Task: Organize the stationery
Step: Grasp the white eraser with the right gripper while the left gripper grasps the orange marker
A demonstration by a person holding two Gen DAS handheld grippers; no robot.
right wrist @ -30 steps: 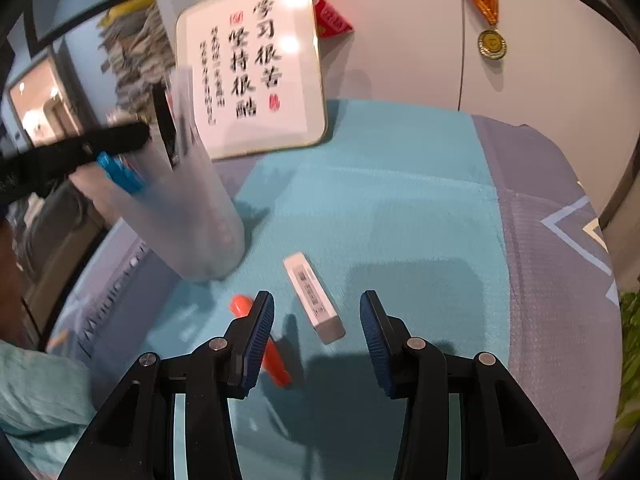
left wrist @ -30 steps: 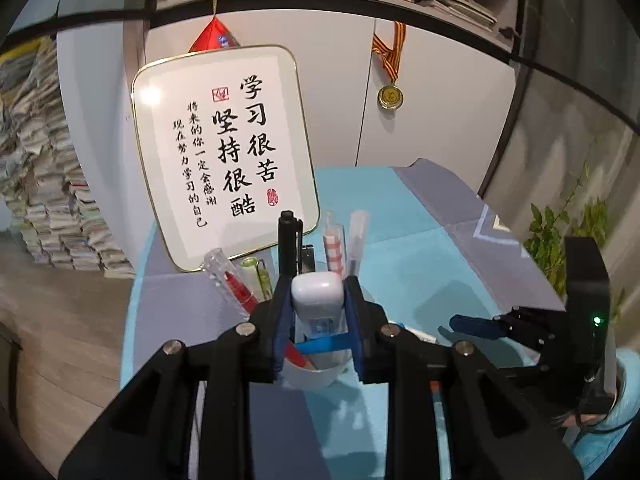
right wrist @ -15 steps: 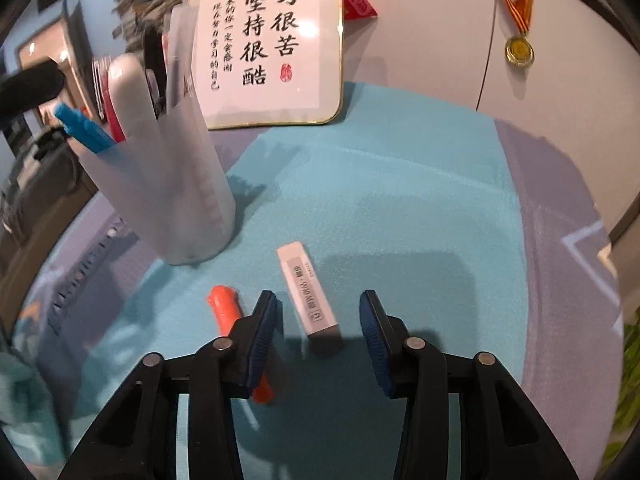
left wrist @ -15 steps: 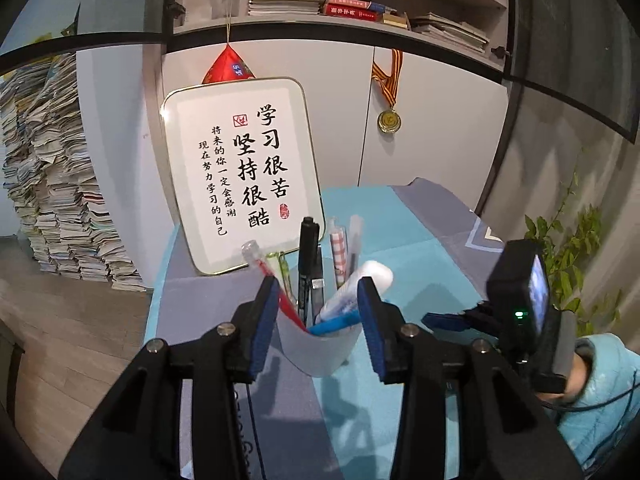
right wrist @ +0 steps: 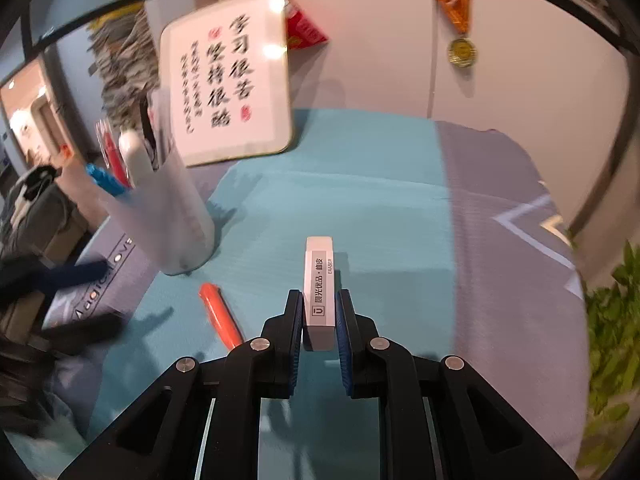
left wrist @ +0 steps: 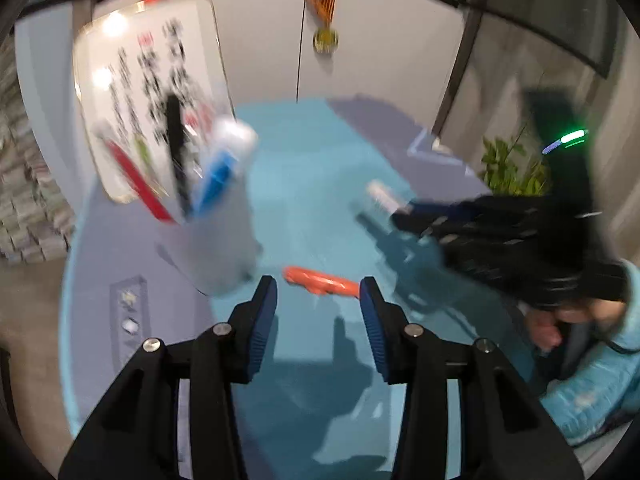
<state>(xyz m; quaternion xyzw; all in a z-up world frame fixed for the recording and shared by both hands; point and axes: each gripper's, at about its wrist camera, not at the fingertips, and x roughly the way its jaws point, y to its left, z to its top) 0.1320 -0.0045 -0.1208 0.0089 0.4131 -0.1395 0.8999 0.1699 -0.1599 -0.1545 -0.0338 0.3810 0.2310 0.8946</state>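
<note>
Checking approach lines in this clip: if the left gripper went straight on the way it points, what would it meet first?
Probably the orange marker, lying crosswise on the teal cloth just beyond the left gripper's open jaws. The frame is blurred, so depth is uncertain.

This looks like a study corner in a home. A bench (right wrist: 360, 200) covered with a teal and grey-blue cloth stands against plain white cabinet doors (right wrist: 380, 60). At the far left a gold-rimmed calligraphy board (right wrist: 228, 84) with black Chinese brush characters and red seals leans on the cabinet. A gold medal (right wrist: 462, 52) on an orange striped ribbon hangs from the cabinet to the right, and a red ornament (right wrist: 304, 32) shows behind the board. Tall stacks of paper (right wrist: 120, 64) pile up at the far left, a leafy green plant (right wrist: 616, 340) sits at the right edge, and a white pen cup (right wrist: 168, 216) full of pens stands on the bench.
</note>
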